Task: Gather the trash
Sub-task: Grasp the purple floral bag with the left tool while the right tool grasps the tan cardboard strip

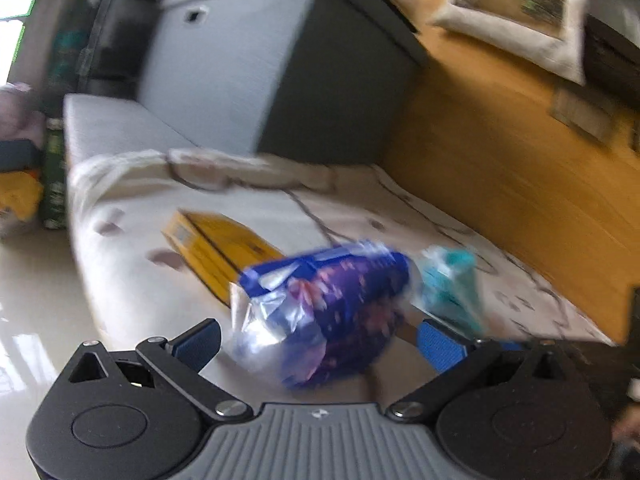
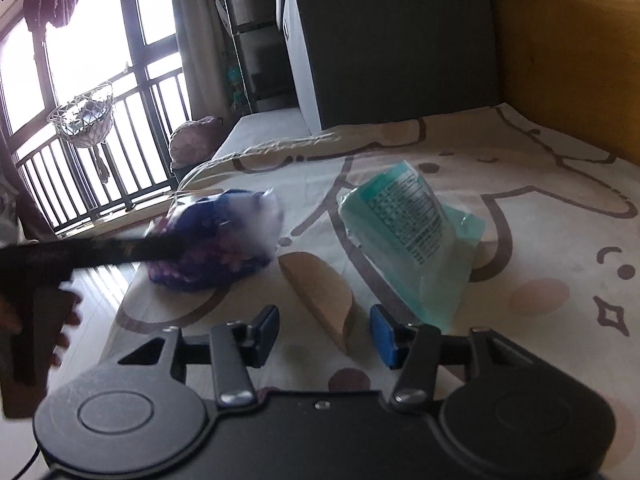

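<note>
A crumpled blue-purple plastic wrapper (image 1: 320, 312) lies on the patterned bedsheet (image 1: 132, 264), between the wide-open fingers of my left gripper (image 1: 318, 344); the view is blurred and I cannot tell if they touch it. It also shows in the right wrist view (image 2: 216, 240), with the left gripper's arm across it. A teal plastic packet (image 2: 408, 236) lies to its right, also seen in the left wrist view (image 1: 452, 284). A yellow box (image 1: 216, 248) lies farther back. My right gripper (image 2: 324, 336) is open and empty, close to a wooden half-round piece (image 2: 320, 296).
A grey cabinet (image 1: 256, 64) stands at the bed's far end. A wooden bed board (image 1: 500, 152) runs along the right side. A pillow (image 1: 516, 8) leans at the upper right. A glossy floor (image 1: 32, 300) is at left; a window with railing (image 2: 80, 128) is beyond.
</note>
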`<state>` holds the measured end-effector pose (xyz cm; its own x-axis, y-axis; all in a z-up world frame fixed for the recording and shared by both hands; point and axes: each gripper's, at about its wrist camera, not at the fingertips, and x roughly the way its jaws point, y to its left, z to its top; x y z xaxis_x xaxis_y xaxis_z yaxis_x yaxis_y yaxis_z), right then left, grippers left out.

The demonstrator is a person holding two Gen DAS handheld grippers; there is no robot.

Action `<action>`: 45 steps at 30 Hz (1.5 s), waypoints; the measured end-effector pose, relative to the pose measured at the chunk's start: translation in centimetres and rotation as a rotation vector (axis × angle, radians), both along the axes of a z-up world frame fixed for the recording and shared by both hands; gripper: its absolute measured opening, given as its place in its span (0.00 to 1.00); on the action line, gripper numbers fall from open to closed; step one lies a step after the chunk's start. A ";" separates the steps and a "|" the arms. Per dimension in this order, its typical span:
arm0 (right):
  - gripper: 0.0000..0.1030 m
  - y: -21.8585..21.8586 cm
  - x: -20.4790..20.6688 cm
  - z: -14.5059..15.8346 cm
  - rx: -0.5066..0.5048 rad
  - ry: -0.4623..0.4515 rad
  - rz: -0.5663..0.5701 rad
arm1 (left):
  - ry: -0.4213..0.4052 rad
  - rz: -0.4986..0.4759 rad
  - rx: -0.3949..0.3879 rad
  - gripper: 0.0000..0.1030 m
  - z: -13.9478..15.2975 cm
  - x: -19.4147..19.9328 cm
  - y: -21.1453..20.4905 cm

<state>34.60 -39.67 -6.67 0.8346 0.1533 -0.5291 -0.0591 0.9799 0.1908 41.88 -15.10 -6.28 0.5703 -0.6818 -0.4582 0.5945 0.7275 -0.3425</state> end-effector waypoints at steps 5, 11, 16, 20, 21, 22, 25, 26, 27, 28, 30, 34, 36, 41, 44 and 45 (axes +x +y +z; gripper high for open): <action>0.33 0.2 0.4 0.0 -0.013 0.004 0.003 | 0.022 -0.118 0.001 1.00 0.5 -3.1 -1.4; 0.21 -0.2 -1.3 0.2 -0.021 0.010 0.012 | -0.044 -0.157 0.080 1.00 1.9 -5.7 -2.0; 0.21 -0.4 -4.3 0.4 -0.022 0.032 -0.002 | -0.134 -0.151 0.176 0.99 2.9 -5.1 -2.3; 0.20 -0.6 -6.7 0.7 -0.015 0.049 -0.017 | -0.152 -0.229 0.251 0.93 3.1 -3.9 -3.7; 0.20 -0.7 -7.1 0.8 -0.013 0.052 -0.019 | -0.160 -0.252 0.276 0.93 3.1 -3.6 -4.3; 0.20 -0.8 -7.5 0.9 -0.011 0.056 -0.021 | -0.164 -0.271 0.289 0.93 3.1 -3.4 -4.7; 0.20 -1.0 -8.9 1.1 -0.010 0.065 -0.030 | -0.166 -0.301 0.305 0.93 3.1 -2.6 -5.6; 0.20 -1.1 -9.3 1.2 -0.008 0.066 -0.036 | -0.152 -0.296 0.300 0.94 3.0 -2.2 -5.7; 0.20 -1.2 -9.7 1.2 -0.006 0.067 -0.041 | -0.139 -0.287 0.292 0.94 2.9 -1.9 -5.8; 0.20 -1.4 -10.2 1.3 -0.005 0.068 -0.050 | -0.124 -0.279 0.282 0.94 2.8 -1.6 -5.9; 0.20 -1.7 -11.1 1.5 0.000 0.064 -0.065 | -0.087 -0.280 0.260 0.94 2.5 -1.5 -5.9; 0.20 -2.3 -13.1 2.2 0.041 0.035 -0.090 | -0.051 -0.324 0.237 0.94 2.0 -2.9 -5.8; 0.20 -2.5 -13.7 2.6 0.055 0.014 -0.096 | -0.031 -0.350 0.224 0.94 1.8 -4.0 -5.7; 0.19 -2.8 -13.3 2.8 0.057 -0.008 -0.107 | 0.020 -0.427 0.193 0.94 1.7 -7.1 -5.7; 0.19 -3.2 -12.9 2.7 0.053 -0.015 -0.121 | 0.041 -0.485 0.195 0.94 2.0 -8.9 -5.8; 0.19 -3.2 -12.9 2.7 0.053 -0.013 -0.122 | 0.039 -0.500 0.205 0.94 2.2 -9.3 -5.9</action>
<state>21.68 -42.91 -3.94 0.8554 0.0778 -0.5121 0.0572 0.9684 0.2426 32.53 -20.98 -4.12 0.1788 -0.7603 -0.6245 0.8750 0.4131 -0.2524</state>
